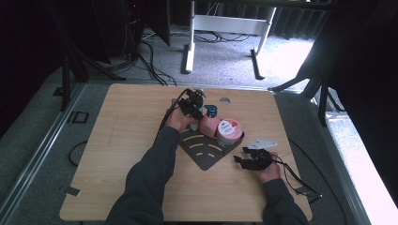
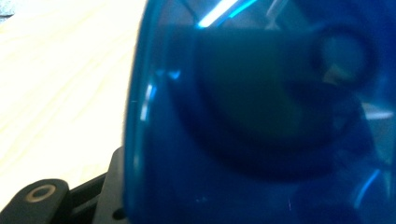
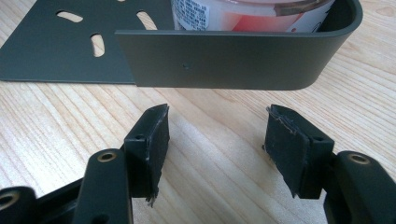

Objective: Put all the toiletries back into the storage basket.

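The left gripper (image 1: 194,104) is closed on the blue-capped bottle (image 1: 210,121) at the tray's (image 1: 202,157) back corner. It could topple the jar (image 1: 229,132) (they touch). The right gripper (image 3: 215,140) rests open and empty on the tabletop (image 1: 117,140).

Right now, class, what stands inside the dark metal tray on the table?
Inside the dark metal tray stand a pink bottle with a blue cap and a pink tub. Their bases are hidden.

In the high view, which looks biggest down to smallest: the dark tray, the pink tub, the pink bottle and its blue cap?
1. Dark tray
2. Pink tub and pink bottle: they look about alike, so I won't rank them.
3. Blue cap
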`<state>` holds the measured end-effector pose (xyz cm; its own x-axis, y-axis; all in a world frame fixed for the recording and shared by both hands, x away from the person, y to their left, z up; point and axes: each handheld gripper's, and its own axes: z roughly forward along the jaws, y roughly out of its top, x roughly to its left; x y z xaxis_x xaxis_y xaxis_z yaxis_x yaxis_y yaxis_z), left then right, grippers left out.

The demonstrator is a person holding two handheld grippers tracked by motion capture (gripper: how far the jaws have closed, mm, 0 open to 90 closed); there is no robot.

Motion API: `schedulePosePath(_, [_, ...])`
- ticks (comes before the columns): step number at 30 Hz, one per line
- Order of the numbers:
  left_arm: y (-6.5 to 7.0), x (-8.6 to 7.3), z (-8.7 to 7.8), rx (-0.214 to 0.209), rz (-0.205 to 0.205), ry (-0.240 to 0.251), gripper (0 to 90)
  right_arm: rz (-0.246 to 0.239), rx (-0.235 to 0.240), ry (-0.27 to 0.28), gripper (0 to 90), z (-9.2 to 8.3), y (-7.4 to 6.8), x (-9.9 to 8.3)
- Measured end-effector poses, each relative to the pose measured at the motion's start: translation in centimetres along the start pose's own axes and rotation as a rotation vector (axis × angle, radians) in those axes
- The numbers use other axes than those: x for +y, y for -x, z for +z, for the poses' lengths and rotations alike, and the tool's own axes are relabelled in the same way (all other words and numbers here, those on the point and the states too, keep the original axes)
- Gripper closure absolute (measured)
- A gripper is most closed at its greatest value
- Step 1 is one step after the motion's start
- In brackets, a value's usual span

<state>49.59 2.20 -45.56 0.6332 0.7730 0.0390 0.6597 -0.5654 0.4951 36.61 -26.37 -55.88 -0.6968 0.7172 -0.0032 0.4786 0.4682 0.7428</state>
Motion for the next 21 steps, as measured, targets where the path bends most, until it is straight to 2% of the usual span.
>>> schedulePosePath(8, [0.0, 0.0, 0.2, 0.0, -0.006, 0.025, 52.8, -0.001, 0.001, 0.0, 39.6, 0.0, 0.0, 0.0])
schedulePosePath(16, [-0.1, -0.5, 0.4, 0.031, -0.017, 0.02, 42.3, -0.002, 0.0, 0.0, 39.6, 0.0, 0.0, 0.0])
schedulePosePath(21, [-0.3, -1.1, 0.6, 0.023, -0.032, 0.012, 39.0, -0.002, -0.001, 0.0, 39.6, 0.0, 0.0, 0.0])
